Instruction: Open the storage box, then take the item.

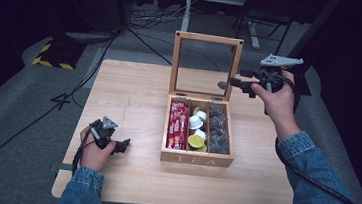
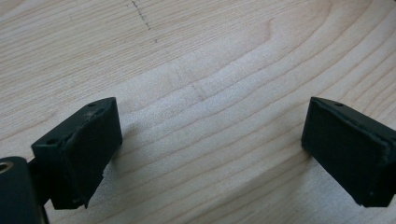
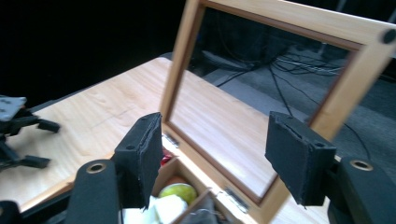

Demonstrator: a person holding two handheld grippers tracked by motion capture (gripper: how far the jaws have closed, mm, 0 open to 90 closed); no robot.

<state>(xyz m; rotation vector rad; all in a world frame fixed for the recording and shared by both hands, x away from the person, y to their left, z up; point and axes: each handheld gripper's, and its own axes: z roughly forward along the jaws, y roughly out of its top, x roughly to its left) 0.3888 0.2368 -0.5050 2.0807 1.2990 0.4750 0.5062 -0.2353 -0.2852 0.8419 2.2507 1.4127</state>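
Up close, the right gripper point(image 1: 232, 82) hangs by the lid point(image 1: 208, 40) of the tea box point(image 1: 197, 159), jaws apart w/ nothing between the pads; in the right gripper view the lid's side rail and glass pane sit just beyond the fingertips point(image 3: 140, 149), not pinched. Whether a tip touches the frame edge can't be told from the high view. The lid stands upright, hinged at the box's back wall, approx. at right angles to the table point(image 1: 134, 92).

The left gripper point(image 1: 123, 145) rests low near the table's front left corner, well apart from the box, jaws wide open over bare wood, holding nothing.

Inside the box, three compartments: red sachets point(image 1: 178, 126) at left, white and green pods point(image 1: 197, 131) in the middle, dark bags point(image 1: 218, 130) at right.

Handling, as judged from here: the lid is a thin wooden frame round a pane, so stiff and light, but the glass is fragile and prob. slick. Best hold is on the wood rail near the free top corner, away from the hinges, pads across the rail's thickness, never on the glass. It swings freely on two small hinges, so it could drop shut hard if let go; ease it down. The box itself looks heavy enough to stay put.
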